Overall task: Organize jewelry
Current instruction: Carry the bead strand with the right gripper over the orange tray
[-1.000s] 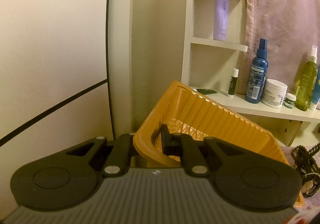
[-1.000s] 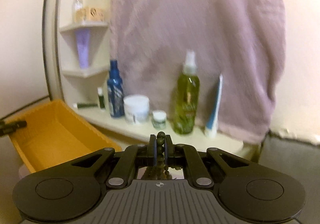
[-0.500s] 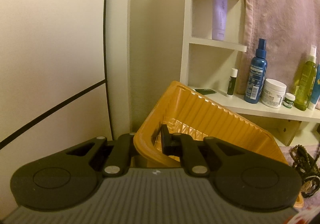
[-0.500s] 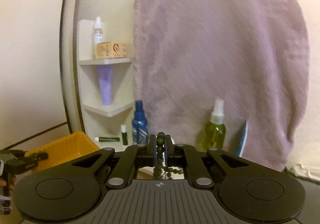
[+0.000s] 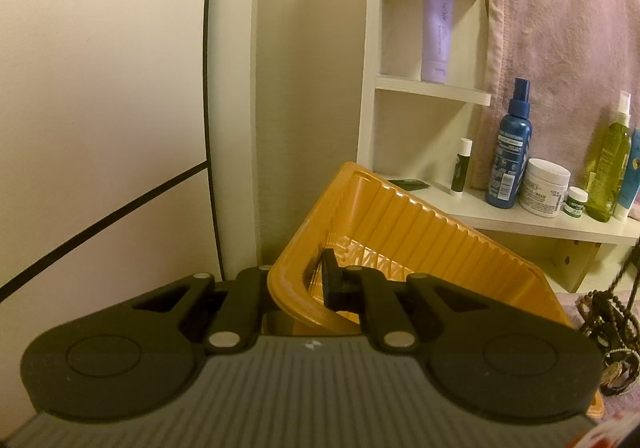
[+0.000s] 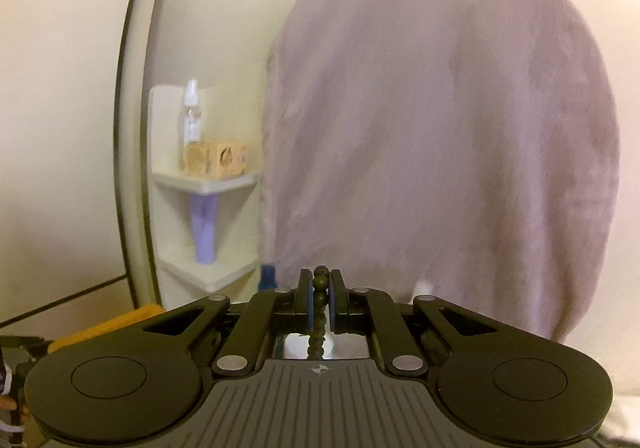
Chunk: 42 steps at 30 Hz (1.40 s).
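A mauve towel [image 6: 440, 152] hangs beyond the right claw [image 6: 319, 294], filling most of its view, blurred. Up and to the left of that claw stands a white corner shelf unit [image 6: 204, 184] with a tan box [image 6: 216, 159] and a clear spray bottle [image 6: 191, 116] on its top tier and a lilac tube [image 6: 205, 228] below.

The orange ribbed tray [image 5: 420, 248] sits tilted directly ahead of the left claw [image 5: 298, 280]. That claw is clamped on the tray's near-left rim: one finger lies inside the tray, the other outside the wall, with the rim pinched between them. Beyond the tray, on the counter [image 5: 520, 222], stand a blue spray bottle [image 5: 510, 152], a white cream jar [image 5: 545, 187], a green spray bottle [image 5: 610, 168] and a small lip balm stick [image 5: 462, 166].

The right claw is nearly closed, its blue-faced pads gripping a dark green bead strand [image 6: 319, 288]; one bead pokes above the fingertips and the rest hangs down between the fingers towards the camera. In the left claw's view, to the right of the tray, a tangle of dark beaded jewelry [image 5: 604, 312] rests on a mauve cloth, with one strand rising blurred out of the pile.
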Tool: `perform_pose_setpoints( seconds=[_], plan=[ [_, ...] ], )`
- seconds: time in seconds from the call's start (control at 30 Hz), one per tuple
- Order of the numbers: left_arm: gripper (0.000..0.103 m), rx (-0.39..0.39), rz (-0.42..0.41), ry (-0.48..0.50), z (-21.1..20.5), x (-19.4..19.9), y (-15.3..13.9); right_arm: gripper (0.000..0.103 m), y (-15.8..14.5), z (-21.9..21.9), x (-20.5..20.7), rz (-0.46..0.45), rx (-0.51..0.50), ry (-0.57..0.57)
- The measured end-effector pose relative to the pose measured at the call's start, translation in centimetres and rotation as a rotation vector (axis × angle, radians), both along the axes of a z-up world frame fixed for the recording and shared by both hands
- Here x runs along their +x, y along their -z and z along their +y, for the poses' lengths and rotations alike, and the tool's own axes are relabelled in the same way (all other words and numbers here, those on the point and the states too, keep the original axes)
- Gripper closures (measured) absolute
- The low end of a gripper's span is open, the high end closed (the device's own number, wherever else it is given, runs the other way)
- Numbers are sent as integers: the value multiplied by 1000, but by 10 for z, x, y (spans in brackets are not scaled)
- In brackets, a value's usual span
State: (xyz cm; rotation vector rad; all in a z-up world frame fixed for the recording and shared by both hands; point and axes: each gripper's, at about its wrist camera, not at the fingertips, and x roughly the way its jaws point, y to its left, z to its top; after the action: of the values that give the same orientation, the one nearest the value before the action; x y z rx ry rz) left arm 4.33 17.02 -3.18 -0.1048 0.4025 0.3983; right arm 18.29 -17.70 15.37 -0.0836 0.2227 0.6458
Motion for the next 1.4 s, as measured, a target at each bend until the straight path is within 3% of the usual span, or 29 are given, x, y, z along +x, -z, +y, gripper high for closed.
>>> perform_pose_setpoints(
  seconds=[0.57, 0.9, 1.07, 1.4],
  plan=[
    [94, 3, 17, 2, 0, 4, -2, 96, -97, 8, -4, -157, 29, -53],
    [94, 2, 21, 3, 1, 7, -1, 96, -141, 26, -4, -202, 125, -147],
    [94, 3, 24, 4, 0, 7, -1, 96, -124, 48, -1, -136, 121, -213],
    [94, 7, 28, 7, -1, 8, -2, 96, -36, 97, 15, 142, 62, -304]
  ],
)
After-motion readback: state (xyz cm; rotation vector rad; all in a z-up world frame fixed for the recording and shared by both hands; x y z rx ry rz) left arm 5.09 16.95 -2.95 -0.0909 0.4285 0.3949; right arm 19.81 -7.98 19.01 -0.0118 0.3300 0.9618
